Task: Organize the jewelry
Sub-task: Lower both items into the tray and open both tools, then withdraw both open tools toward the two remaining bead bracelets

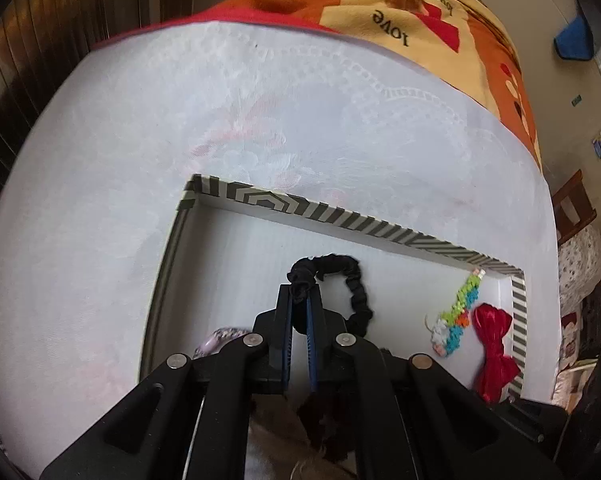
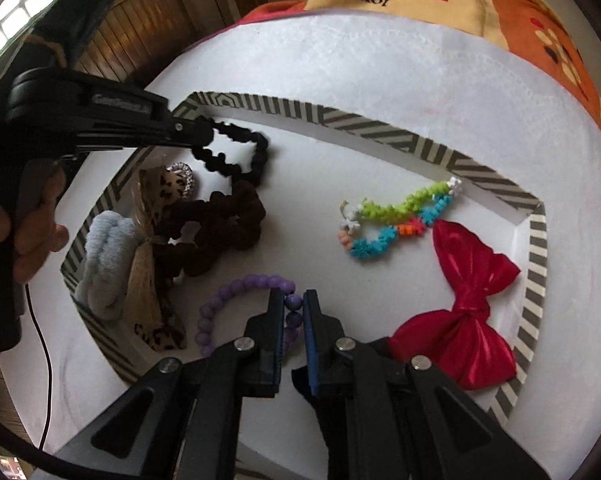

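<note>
1. The right gripper is clamped on a bracelet of round purple beads; one bead sits pinched between the pads, and the rest of the loop curves away to the left of the fingertips, over the white floor of the shallow box with the grey-and-cream striped rim. Hard, smooth beads are likely slippery, so a hold across the strand between two beads looks safer than on one bead's crown.
2. Just right of those tongs lies a red satin bow, soft and light; its knotted waist looks like the best place to take it.
3. Left of them are a leopard-print ribbon bow, a pale blue fluffy hair tie and a dark brown velvet scrunchie, touching one another in a heap.
4. Farther ahead and to the right, a bracelet of spiky green, blue and orange plastic pieces lies near the far wall; it probably flexes link by link.
5. Farthest left, the left gripper is closed on a black ruched fabric hair band, bunched cloth squeezed between its pads and the loop hanging to the right of its tips, inside the box. Being limp and light, it should drape and compress in any grip.
6. A person's hand holds that gripper's handle.
</note>
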The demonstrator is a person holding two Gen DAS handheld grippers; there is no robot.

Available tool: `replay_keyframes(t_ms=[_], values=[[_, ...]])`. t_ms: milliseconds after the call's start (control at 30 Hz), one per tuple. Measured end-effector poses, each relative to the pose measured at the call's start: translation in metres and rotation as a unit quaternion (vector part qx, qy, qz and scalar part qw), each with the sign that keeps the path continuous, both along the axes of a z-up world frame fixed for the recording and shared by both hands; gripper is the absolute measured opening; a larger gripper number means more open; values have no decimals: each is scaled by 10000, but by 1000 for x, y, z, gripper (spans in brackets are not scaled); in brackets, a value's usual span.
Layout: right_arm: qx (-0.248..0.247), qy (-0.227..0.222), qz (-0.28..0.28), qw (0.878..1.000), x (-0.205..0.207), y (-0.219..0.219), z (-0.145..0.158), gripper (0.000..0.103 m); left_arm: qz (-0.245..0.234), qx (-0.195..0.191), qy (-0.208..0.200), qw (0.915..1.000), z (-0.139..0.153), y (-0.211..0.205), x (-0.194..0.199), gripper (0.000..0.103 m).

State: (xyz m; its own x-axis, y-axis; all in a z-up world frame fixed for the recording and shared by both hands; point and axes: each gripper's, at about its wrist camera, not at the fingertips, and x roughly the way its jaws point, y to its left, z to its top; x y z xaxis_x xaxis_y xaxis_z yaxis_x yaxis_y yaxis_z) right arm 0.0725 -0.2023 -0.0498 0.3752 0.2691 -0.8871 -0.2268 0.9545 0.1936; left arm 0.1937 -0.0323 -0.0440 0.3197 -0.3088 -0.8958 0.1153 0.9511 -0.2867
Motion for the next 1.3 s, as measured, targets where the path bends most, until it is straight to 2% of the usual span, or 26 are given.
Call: replay_keyframes(t_ms=[67,167,233,267,300,367,433,467,633,900,1033,1300], values=[[-10,34,-63,10000,0,-1,-2,9,37,-57,54,10000,-5,0,3,0],[85,87,-118,9999,-1,-5,-4,11,33,64,89,9999,-12,-3,2,0],[178,118,-114,9997,-2,-7,-3,17,-19,88,74,9999,-12,-5,1,0],[196,117,-123,9997,-1,-7,-3,24,-50,86,66,9999,-12,-6,0,2],[244,111,-141,9995,0,-8,-1,32,-86,112,45,9999,-10,-7,-2,5],[382,105,-158,9991,-2,-10,3,38,-102,173,-18,9998,-6,-7,-6,29],[428,34,-179,9989,-7,-10,10,38,-120,154,-78,9998,0,-6,-11,39],[433,3,-188,9989,-10,-11,12,38,-129,168,-106,9997,3,-6,-15,40],[450,-195,-327,9983,-31,-16,31,43,-140,358,-275,9989,21,0,-39,40],[351,-354,-619,9968,-67,-26,53,44,-263,639,-601,9958,48,6,-101,40],[341,-387,-768,9957,-90,-32,61,54,-276,669,-702,9949,56,7,-127,40],[131,-496,-801,9955,-134,-30,70,55,-394,763,-763,9934,61,10,-184,40]])
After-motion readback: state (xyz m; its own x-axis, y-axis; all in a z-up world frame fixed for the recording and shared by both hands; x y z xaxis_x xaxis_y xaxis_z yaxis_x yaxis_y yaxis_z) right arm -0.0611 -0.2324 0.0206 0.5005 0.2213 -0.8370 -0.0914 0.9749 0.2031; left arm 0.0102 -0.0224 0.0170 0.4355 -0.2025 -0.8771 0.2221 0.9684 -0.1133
